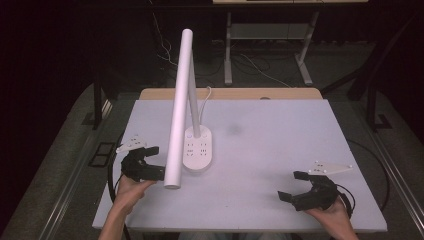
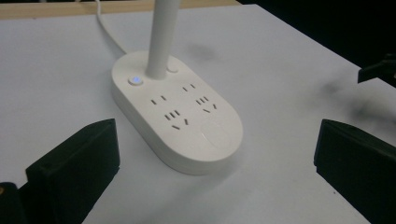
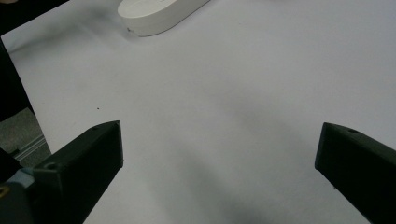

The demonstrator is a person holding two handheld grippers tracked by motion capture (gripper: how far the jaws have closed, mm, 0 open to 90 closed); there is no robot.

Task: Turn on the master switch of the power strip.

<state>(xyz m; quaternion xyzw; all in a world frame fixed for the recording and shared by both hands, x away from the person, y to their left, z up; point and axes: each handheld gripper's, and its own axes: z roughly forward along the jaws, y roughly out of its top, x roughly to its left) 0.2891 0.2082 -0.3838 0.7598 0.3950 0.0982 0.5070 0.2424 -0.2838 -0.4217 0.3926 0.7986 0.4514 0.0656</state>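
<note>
A white desk lamp stands on the table, its oval base (image 1: 199, 148) carrying several sockets and a lit blue button (image 2: 135, 80). Its long tube head (image 1: 179, 105) slants down toward the front left. My left gripper (image 1: 154, 161) sits just left of the base, jaws wide open and empty; in the left gripper view the base (image 2: 182, 121) lies ahead between the jaws. My right gripper (image 1: 292, 185) rests at the front right of the table, open and empty, well apart from the lamp. The right gripper view catches the base's end (image 3: 159, 14) at the top.
The white table top (image 1: 280, 135) has a wooden strip along its far edge. The lamp's white cord (image 1: 206, 97) runs off the back. Beyond stand a metal desk frame (image 1: 270, 45) and loose cables on the floor.
</note>
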